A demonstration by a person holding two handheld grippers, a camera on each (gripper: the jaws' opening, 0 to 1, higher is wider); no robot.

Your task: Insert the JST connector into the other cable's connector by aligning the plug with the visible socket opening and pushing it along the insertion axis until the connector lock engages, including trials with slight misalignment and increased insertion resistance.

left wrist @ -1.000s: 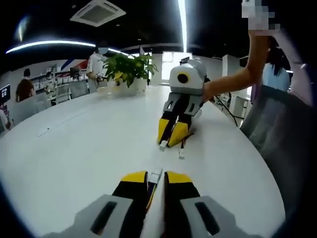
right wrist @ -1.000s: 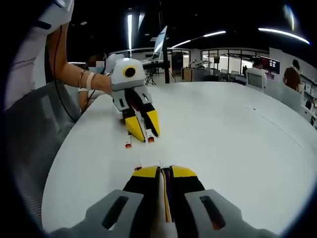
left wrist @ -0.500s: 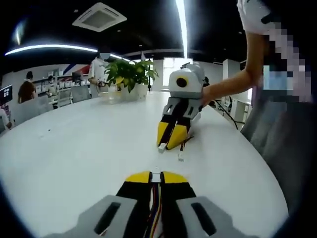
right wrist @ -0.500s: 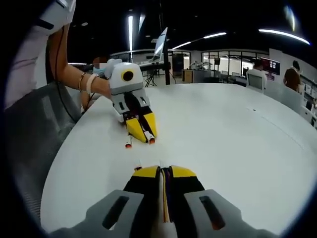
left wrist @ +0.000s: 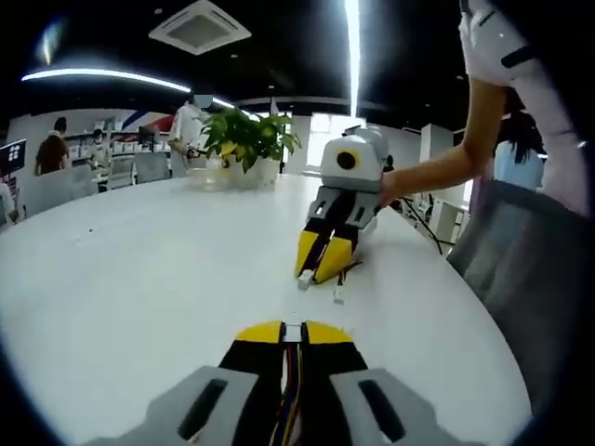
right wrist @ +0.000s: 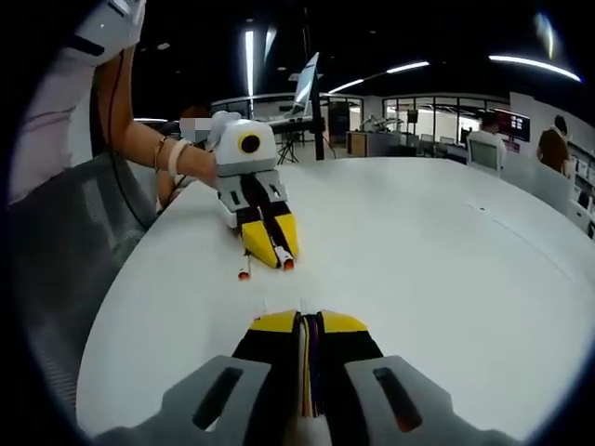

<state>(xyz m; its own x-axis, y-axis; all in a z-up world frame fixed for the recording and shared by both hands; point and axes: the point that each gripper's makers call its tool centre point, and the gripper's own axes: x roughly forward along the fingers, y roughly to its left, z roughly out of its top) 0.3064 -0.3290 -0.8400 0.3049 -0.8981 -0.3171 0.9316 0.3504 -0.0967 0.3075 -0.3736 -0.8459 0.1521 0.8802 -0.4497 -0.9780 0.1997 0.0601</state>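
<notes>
Left gripper [left wrist: 294, 332] stays clamped on the JST connector [left wrist: 294, 327].

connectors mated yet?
No. In the left gripper view the white connector at the left gripper sits apart from the right gripper and its plug, bare table between.

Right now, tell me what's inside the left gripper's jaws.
The left gripper is shut on a cable; its white connector pokes out at the tips. How the wires sit deeper between the jaws is covered.

Open-plan office: desks [left wrist: 121, 172], monitors [right wrist: 513, 122], potted plant [left wrist: 244, 139].
</notes>
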